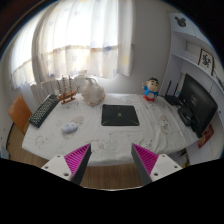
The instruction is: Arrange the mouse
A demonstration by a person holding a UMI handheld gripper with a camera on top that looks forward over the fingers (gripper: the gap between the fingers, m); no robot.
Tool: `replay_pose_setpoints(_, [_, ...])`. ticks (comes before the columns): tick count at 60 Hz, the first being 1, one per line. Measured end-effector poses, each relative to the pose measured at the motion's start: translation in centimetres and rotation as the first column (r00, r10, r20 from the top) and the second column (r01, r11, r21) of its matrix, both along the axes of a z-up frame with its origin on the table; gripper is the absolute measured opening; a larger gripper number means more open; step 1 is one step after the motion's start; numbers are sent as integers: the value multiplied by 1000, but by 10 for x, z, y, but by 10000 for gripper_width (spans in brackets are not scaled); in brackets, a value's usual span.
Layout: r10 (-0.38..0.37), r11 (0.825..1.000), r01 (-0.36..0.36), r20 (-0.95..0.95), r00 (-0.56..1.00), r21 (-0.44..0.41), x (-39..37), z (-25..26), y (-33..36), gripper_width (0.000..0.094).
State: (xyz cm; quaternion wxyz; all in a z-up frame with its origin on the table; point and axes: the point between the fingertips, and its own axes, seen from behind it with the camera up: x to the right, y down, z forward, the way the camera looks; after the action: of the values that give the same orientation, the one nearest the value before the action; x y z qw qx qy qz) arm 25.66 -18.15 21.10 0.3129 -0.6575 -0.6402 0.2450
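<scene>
A white mouse (73, 125) lies on the white tablecloth (130, 135), left of a black mouse pad (118, 115) at the table's middle. My gripper (112, 160) is open and empty, held off the table's near edge. Its fingers (74, 159) with magenta pads stand wide apart. The mouse is beyond the left finger; the pad is beyond the gap between the fingers.
A black keyboard (43, 110) lies at the table's left. A white plush (92, 91) and a small rack (67, 95) stand at the back, a toy figure (151, 90) at the back right. A monitor (197, 102) stands at the right. Curtains hang behind.
</scene>
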Motion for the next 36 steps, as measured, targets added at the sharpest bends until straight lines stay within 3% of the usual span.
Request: replay_pose_setpoints(36, [14,997,-21,-87,996,-80,-32,-91,-199,841])
